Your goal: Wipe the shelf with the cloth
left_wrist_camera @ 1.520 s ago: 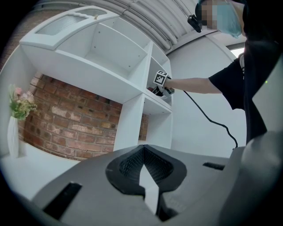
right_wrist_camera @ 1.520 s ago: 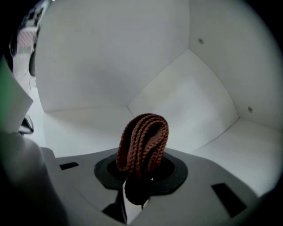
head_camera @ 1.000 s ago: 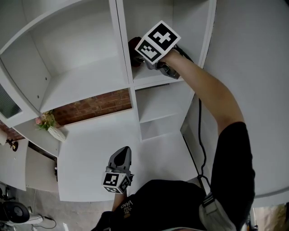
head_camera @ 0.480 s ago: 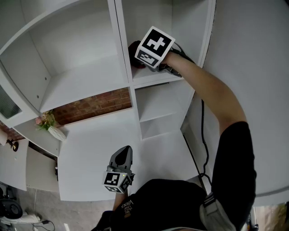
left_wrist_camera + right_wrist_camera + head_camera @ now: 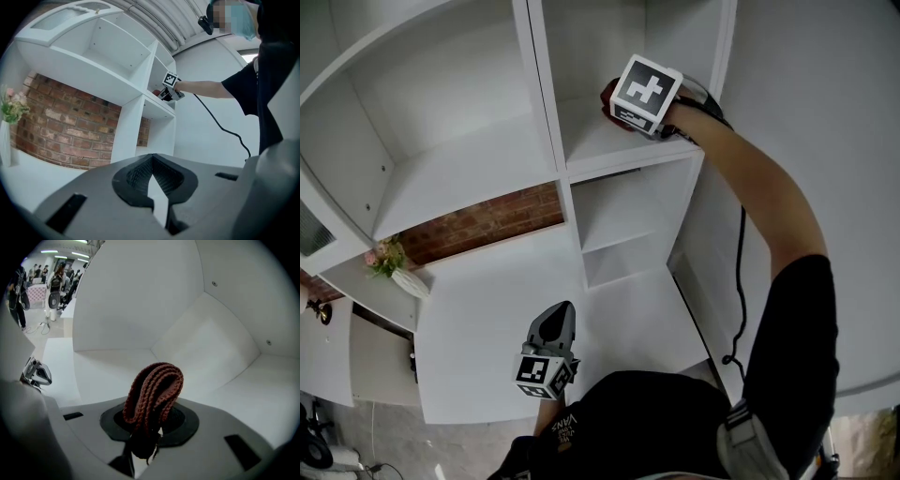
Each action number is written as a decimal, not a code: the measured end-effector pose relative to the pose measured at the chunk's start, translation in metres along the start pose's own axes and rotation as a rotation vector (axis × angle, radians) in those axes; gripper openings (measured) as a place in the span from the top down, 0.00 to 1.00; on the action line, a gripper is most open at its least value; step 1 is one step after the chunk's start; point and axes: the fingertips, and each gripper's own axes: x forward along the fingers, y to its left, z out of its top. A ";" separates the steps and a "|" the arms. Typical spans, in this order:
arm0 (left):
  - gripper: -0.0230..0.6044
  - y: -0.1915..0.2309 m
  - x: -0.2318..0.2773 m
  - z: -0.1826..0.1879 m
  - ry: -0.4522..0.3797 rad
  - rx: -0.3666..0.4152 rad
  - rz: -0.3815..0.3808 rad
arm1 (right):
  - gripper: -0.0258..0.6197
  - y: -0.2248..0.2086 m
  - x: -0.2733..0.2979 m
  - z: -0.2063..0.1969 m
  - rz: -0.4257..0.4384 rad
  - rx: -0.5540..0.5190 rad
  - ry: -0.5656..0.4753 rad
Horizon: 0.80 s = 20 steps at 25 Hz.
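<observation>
Left hand-held gripper point(image 5: 553, 314) hasn't budged: low over the white table point(image 5: 478, 319), jaws pressed together on nothing. The right hand-held gripper point(image 5: 147, 432) has slid rightward along the white upper shelf point(image 5: 600, 142), off the upright white divider point(image 5: 546, 84) it hugged a second ago. Far left there are pink flowers in a white vase point(image 5: 394, 264), with the red brick back panel point(image 5: 483, 223) beside them. The folded rust-brown knitted cloth point(image 5: 154, 390) is pinched in the right jaws, poking out ahead of them above the shelf board.

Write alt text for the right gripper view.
The right gripper is shut on a folded reddish-brown knitted cloth, inside a white shelf compartment. Past the compartment's open side, at left, a bright room with distant people shows.
</observation>
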 end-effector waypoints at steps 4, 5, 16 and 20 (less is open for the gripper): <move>0.95 0.000 0.002 -0.001 0.003 -0.009 -0.018 | 0.81 -0.016 -0.003 -0.031 -0.095 -0.062 0.136; 0.95 0.000 0.003 -0.001 0.004 -0.010 -0.022 | 0.81 -0.018 -0.005 -0.038 -0.112 -0.081 0.172; 0.95 -0.005 0.005 -0.004 0.011 -0.023 -0.059 | 0.82 -0.031 -0.007 -0.051 -0.279 -0.274 0.323; 0.95 -0.002 0.003 -0.005 0.013 -0.021 -0.055 | 0.81 -0.022 -0.018 -0.026 -0.223 -0.145 0.141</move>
